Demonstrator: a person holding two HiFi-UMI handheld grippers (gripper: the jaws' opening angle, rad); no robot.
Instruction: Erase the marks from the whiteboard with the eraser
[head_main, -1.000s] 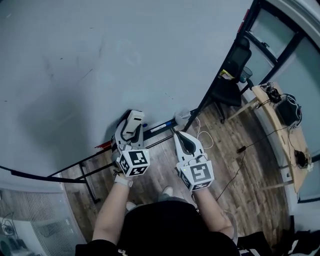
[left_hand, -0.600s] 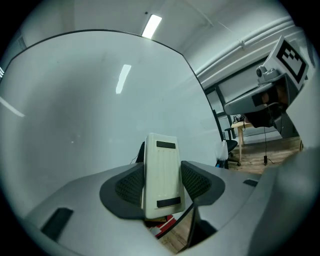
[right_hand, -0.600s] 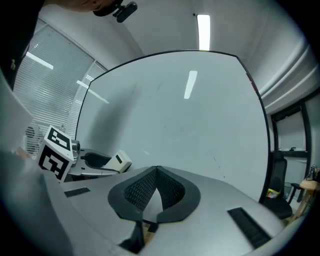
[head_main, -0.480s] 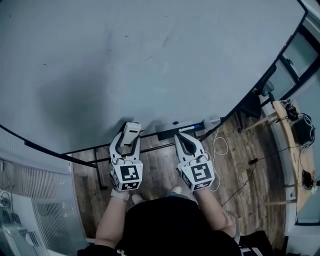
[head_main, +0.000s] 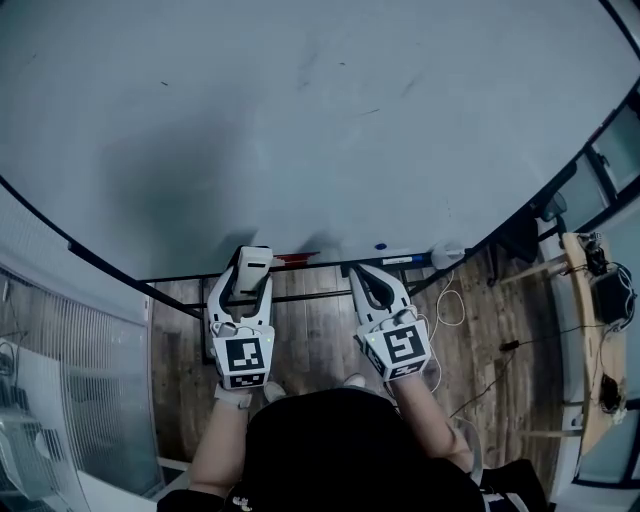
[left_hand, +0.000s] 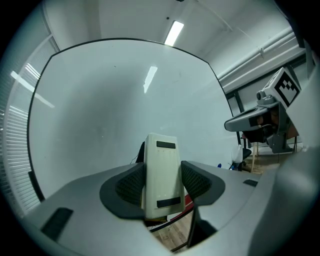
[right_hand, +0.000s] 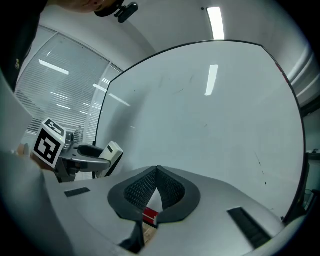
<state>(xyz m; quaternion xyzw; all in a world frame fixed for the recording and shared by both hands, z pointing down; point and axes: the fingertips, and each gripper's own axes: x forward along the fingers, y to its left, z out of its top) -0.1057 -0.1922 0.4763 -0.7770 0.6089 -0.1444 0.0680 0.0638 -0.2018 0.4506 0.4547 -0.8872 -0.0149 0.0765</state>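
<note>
The cream eraser (head_main: 252, 267) stands upright between the jaws of the left gripper (head_main: 250, 276), which are closed onto its two long sides; in the left gripper view the eraser (left_hand: 161, 175) fills the gap between the dark ribbed pads of that gripper (left_hand: 162, 184), its black strips facing the camera. It is held just before the lower edge of the whiteboard (head_main: 300, 130), and whether it touches the surface cannot be told. Faint dark marks (head_main: 370, 112) lie scattered on the board at 1 o'clock from the eraser, seen again as thin strokes (right_hand: 260, 164) in the right gripper view. At 3 o'clock from the left gripper, well apart from it, the right gripper (head_main: 360, 272) points at the same lower edge, its jaws pressed together and holding nothing; in its own view the gripper (right_hand: 157, 174) shows its pads meeting at the tips. Along the board's foot, between the two grippers, lies a red marker (head_main: 296, 259), with a white bottle (head_main: 447, 256) farther out at 3 o'clock. A wood floor (head_main: 320, 325) spreads beneath, blinds (head_main: 90, 380) at 8 o'clock and a desk (head_main: 585, 330) at 4 o'clock.
</note>
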